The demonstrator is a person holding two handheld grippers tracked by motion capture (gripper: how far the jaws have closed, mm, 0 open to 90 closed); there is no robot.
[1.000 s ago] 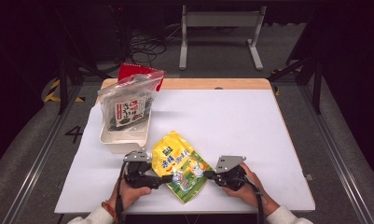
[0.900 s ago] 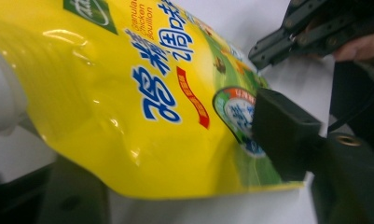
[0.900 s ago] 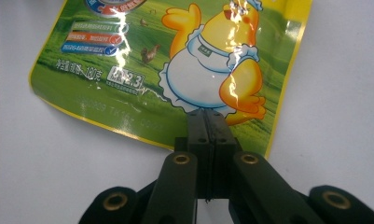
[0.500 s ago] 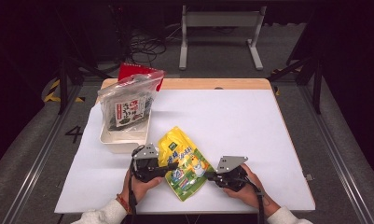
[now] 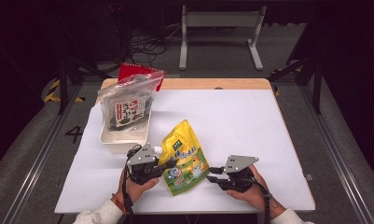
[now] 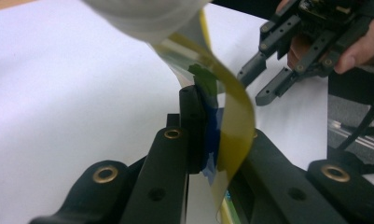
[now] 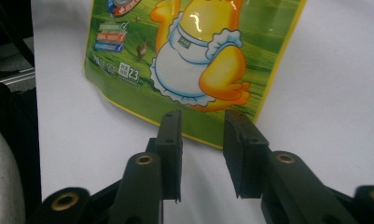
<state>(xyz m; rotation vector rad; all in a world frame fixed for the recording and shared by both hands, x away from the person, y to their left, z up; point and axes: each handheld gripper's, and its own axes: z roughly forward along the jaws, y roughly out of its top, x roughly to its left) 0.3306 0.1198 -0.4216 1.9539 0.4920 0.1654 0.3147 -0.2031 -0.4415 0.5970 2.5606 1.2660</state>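
White-topped bench (image 5: 250,126) in a dark room, grey floor (image 5: 31,154) around.
I see left hand-held gripper (image 5: 157,168) grasping the yellow-green plastic pouch (image 5: 187,161); right hand-held gripper (image 5: 211,174) released, jaws just opening.

Pouch (image 7: 194,56) top cut off; print unreadable.

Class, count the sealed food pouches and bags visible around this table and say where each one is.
3: a yellow-green pouch near the front edge, a clear seaweed bag standing in the white tray, a red bag behind it, mostly hidden. More may be hidden.
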